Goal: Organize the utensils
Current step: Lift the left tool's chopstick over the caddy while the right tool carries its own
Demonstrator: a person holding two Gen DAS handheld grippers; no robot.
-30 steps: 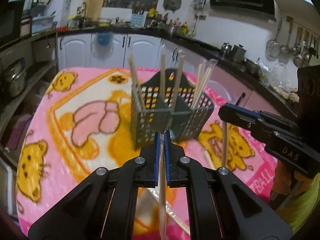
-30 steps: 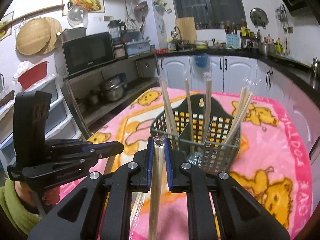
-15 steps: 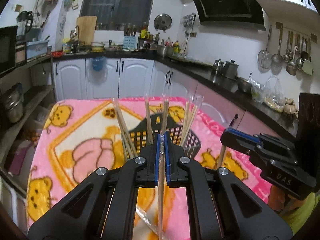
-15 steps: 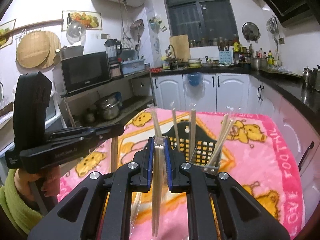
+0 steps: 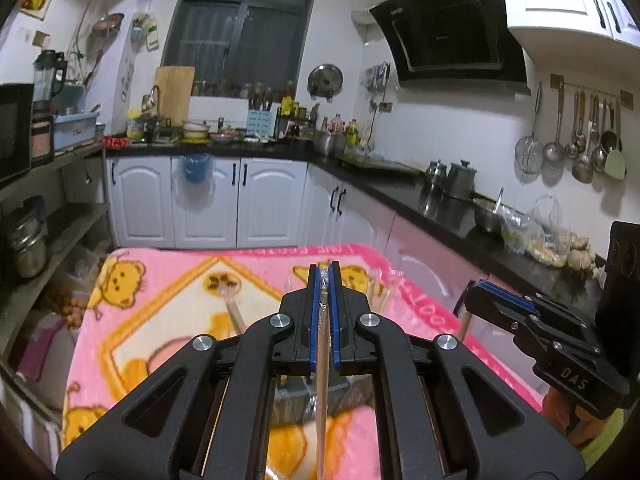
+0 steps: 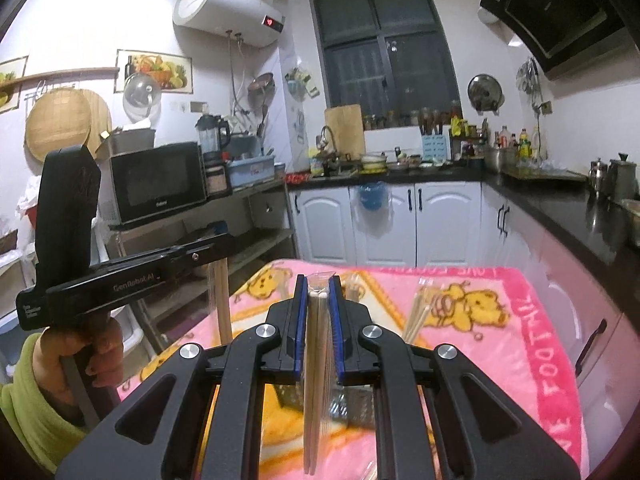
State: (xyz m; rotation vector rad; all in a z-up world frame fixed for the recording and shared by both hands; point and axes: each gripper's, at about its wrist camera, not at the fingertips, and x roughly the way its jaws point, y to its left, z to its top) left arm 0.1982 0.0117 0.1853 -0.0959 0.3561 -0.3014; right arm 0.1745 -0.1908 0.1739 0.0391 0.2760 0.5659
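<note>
My left gripper [image 5: 324, 280] is shut on a wrapped pair of chopsticks [image 5: 322, 384] that hangs down between its jaws. My right gripper [image 6: 318, 284] is shut on another wrapped pair of chopsticks [image 6: 314, 380]. The grey utensil basket [image 5: 304, 394] is mostly hidden below my left gripper; in the right wrist view it [image 6: 352, 404] shows under the jaws. Chopsticks [image 6: 416, 316] stand in it. Each gripper shows in the other's view, the right one [image 5: 532, 332] at the right, the left one [image 6: 132, 276] at the left. Both are held high above the pink blanket.
The table carries a pink bear-print blanket [image 5: 160, 320]. White cabinets [image 5: 208, 200] and a black counter [image 5: 440, 200] with pots run behind and to the right. A shelf rack with a microwave [image 6: 156, 184] stands left of the table.
Both grippers have risen and tilted up, each still holding its chopsticks. The basket has dropped from the middle of both views to under the jaws.
</note>
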